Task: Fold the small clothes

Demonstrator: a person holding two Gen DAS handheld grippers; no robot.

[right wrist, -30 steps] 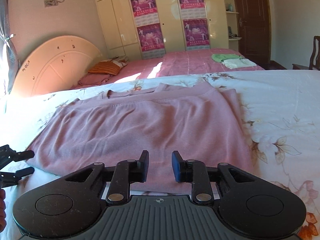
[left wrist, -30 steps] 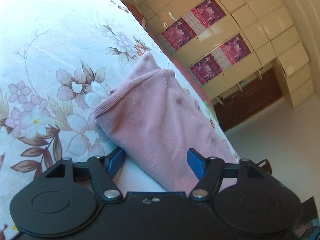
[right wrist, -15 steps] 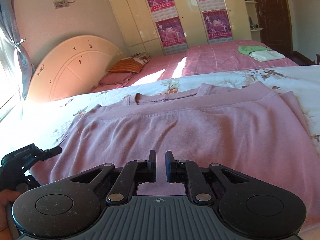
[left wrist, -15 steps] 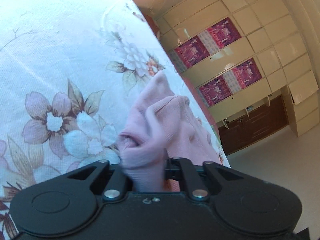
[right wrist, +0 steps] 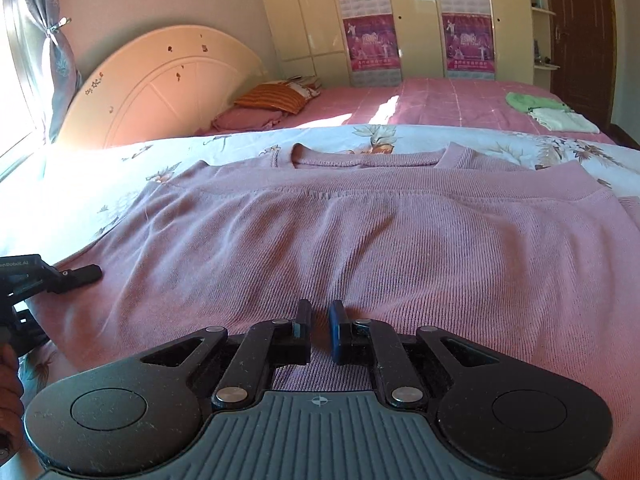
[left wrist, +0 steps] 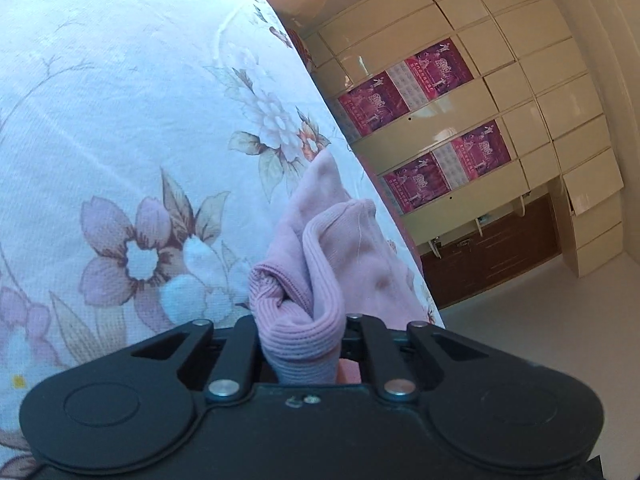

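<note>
Ribbed pink knit sweater, matt, seemingly cotton bedsheet

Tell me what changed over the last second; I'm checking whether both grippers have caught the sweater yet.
The left gripper went from open around the sweater's edge to shut on a bunched fold of it. The right gripper moved in low over the near hem and narrowed its jaws; a slim gap remains with fabric in it, so its grasp looks unfinished. The sweater's body stayed flat on the floral sheet.

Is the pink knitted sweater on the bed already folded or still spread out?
Partly folded: the pink knitted sweater has its lower part doubled up below the neckline.
</note>
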